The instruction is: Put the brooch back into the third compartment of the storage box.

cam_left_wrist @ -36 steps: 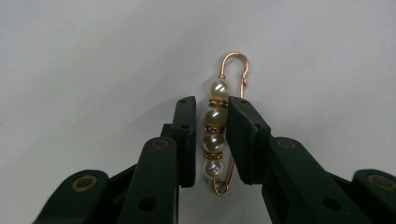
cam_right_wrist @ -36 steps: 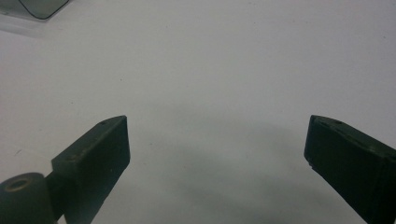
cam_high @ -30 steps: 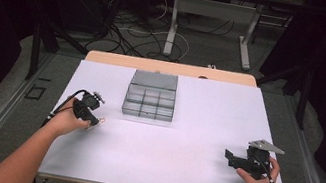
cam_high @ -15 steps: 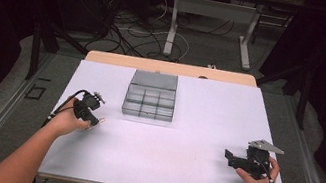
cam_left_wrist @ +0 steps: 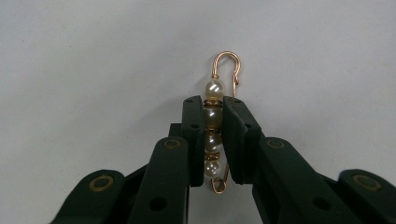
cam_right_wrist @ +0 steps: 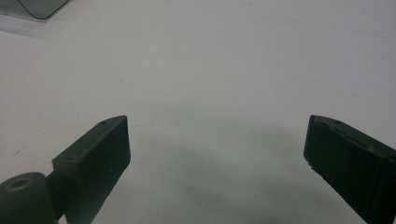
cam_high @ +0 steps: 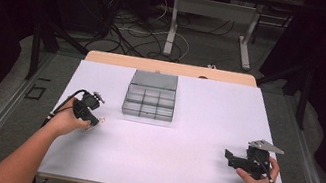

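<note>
While the left claw (cam_left_wrist: 214,140) is clenched on a gold-wire pin strung with white pearl beads (cam_left_wrist: 215,135) near-left of the clear compartmented plastic box (cam_high: 149,102), right claw (cam_right_wrist: 215,149) gapes, released. Likely next: lift pin toward a compartment.

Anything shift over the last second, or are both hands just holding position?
No visible change. The left gripper stays shut on the pearl pin at the left of the white table, the right gripper stays open at the right, and the compartment box has not moved.
</note>
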`<move>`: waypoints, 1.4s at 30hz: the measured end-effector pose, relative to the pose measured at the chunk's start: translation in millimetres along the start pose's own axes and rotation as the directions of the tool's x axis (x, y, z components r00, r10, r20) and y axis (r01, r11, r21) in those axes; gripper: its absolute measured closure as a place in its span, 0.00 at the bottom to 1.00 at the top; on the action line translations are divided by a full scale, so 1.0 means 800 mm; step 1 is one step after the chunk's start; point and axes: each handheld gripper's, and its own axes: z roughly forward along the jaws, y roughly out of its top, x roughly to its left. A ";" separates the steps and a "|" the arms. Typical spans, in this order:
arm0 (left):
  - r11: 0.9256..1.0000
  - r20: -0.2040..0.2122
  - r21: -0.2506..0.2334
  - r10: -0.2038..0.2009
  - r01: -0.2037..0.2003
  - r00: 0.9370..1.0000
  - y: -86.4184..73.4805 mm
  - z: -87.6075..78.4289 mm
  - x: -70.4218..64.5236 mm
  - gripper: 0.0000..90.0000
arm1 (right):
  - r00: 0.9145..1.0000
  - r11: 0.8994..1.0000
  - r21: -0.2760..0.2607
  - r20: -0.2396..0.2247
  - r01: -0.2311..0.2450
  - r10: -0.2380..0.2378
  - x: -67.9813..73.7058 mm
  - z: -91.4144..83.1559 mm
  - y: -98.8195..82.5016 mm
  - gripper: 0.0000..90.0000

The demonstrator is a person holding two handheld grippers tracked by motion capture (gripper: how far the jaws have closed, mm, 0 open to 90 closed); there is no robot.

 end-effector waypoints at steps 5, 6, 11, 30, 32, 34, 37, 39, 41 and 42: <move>1.000 -0.007 -0.018 -0.008 0.008 1.000 -0.001 -0.003 0.002 0.89 | 1.000 1.000 -0.001 0.000 0.001 -0.001 0.000 0.000 0.000 0.08; 1.000 -0.009 -0.023 -0.013 0.013 1.000 -0.001 -0.004 0.002 0.89 | 1.000 1.000 -0.001 0.000 0.001 -0.001 0.000 0.000 0.000 0.08; 0.999 -0.016 -0.037 -0.016 0.016 1.000 -0.003 -0.008 0.005 0.89 | 1.000 1.000 0.000 0.003 0.001 -0.001 0.000 0.000 0.000 0.08; 0.991 -0.039 -0.125 -0.044 0.039 0.998 -0.003 -0.018 0.006 0.89 | 1.000 1.000 -0.003 0.001 0.000 0.000 0.000 0.000 0.000 0.08; 0.990 -0.038 -0.130 -0.052 0.047 0.998 -0.004 -0.020 0.006 0.89 | 1.000 1.000 -0.003 0.000 0.000 0.000 0.000 0.000 0.000 0.08; 0.989 -0.042 -0.143 -0.053 0.047 0.998 -0.003 -0.022 0.006 0.89 | 1.000 1.000 -0.004 0.000 0.000 0.000 0.000 0.000 0.000 0.08; 0.986 -0.043 -0.161 -0.055 0.048 0.998 -0.003 -0.025 0.006 0.89 | 1.000 1.000 -0.004 0.000 0.002 -0.002 0.000 0.000 0.000 0.08; 0.983 -0.044 -0.174 -0.059 0.051 0.997 -0.003 -0.027 0.006 0.89 | 1.000 1.000 -0.005 -0.001 -0.002 0.002 0.001 0.000 0.001 0.08; 0.981 -0.048 -0.188 -0.062 0.052 0.997 -0.003 -0.028 0.005 0.89 | 1.000 1.000 -0.004 -0.001 -0.001 0.001 0.001 0.000 0.001 0.08; 0.980 -0.049 -0.192 -0.061 0.051 0.997 -0.003 -0.029 0.005 0.89 | 1.000 1.000 -0.003 -0.001 -0.001 0.001 0.001 0.000 0.001 0.08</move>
